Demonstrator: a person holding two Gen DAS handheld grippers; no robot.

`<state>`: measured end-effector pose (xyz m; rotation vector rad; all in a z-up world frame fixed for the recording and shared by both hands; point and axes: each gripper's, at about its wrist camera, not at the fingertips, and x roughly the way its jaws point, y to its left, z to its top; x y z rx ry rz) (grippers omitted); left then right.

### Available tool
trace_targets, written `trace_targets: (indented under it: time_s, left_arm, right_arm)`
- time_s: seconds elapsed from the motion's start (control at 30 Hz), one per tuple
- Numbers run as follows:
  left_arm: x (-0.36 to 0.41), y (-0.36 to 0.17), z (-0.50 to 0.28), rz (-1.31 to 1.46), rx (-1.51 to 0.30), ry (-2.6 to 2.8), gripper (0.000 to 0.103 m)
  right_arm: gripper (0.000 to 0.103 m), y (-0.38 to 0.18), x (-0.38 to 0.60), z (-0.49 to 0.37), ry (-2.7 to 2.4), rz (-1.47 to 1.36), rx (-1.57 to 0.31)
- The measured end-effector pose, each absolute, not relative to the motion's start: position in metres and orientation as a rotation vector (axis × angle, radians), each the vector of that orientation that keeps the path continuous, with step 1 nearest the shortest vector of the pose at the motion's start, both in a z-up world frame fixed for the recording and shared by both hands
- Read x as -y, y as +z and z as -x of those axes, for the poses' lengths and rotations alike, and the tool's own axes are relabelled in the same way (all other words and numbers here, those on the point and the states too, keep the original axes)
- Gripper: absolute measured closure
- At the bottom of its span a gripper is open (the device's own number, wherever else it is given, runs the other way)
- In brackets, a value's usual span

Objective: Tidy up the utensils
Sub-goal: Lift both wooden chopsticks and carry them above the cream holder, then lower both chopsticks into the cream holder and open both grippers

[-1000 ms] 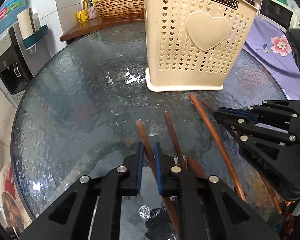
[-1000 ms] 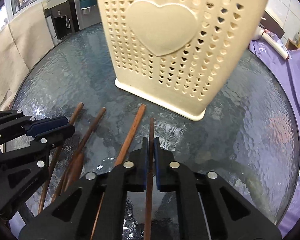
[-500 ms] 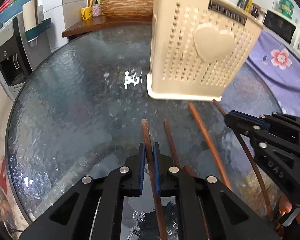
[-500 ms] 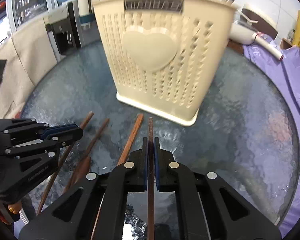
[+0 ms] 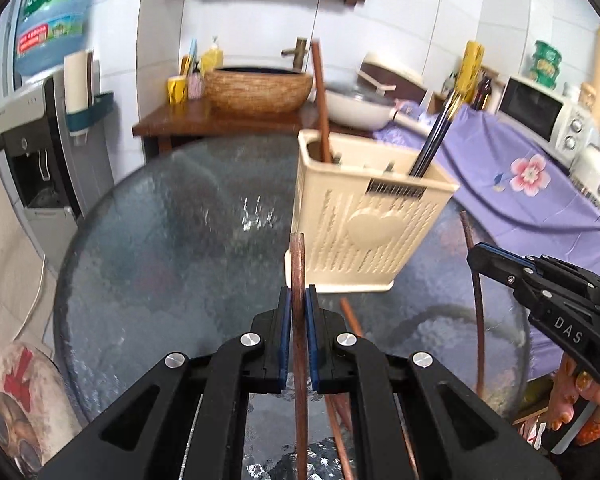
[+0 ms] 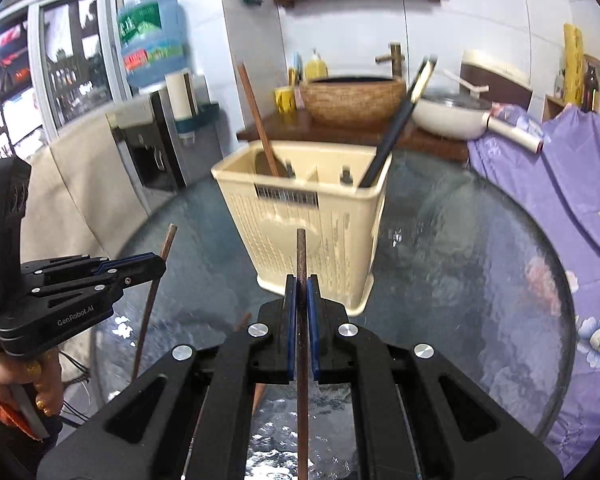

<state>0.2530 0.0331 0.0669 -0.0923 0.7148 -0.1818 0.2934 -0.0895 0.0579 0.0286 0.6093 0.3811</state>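
Observation:
My left gripper [image 5: 297,298] is shut on a brown wooden stick [image 5: 298,256] that pokes up past its blue pads, lifted off the round glass table [image 5: 159,240]. My right gripper [image 6: 301,286] is shut on a thinner brown stick [image 6: 301,252], also in the air. Each gripper shows in the other's view: the right gripper [image 5: 476,255] at the right edge with its stick [image 5: 477,304], the left gripper [image 6: 159,264] at the left. Just beyond both stands the cream perforated holder [image 5: 364,224] [image 6: 300,216], with a wooden utensil [image 6: 255,116] and black chopsticks [image 6: 400,120] in separate compartments.
More brown utensils [image 5: 348,316] lie on the glass under the grippers. Behind the table are a water dispenser [image 5: 39,148], a woven basin [image 5: 259,88] on a wooden counter, a white pan [image 5: 356,108], and a purple flowered cloth [image 5: 532,184] with a microwave [image 5: 540,112].
Both grippers have risen and tilted up, each lifting its stick off the table. The holder's open top and the back wall have come into view.

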Motion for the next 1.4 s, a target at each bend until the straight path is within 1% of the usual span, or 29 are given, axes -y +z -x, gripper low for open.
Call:
trace_targets:
  time_s: [0.27, 0.83, 1.23, 1.4]
  left_arm:
    - [-0.035, 0.106, -0.235, 0.078, -0.629, -0.221, 0.096]
    - [-0.029, 0.134, -0.218, 0.038, -0.571, -0.253, 0.096]
    - [-0.019, 0.158, -0.237, 0.055, -0.565, -0.309, 0.096]
    - [-0.017, 0.180, -0.246, 0.047, -0.540, -0.318, 0.096]
  right_arm:
    - [0.097, 0.108, 0.102, -0.267, 0.416, -0.048, -0.518]
    - [0.097, 0.131, 0.095, -0.256, 0.431, 0.007, -0.485]
    - [0.097, 0.159, 0.096, -0.270, 0.447, -0.014, -0.479]
    - [0.097, 0.176, 0.100, -0.275, 0.449, -0.018, -0.465]
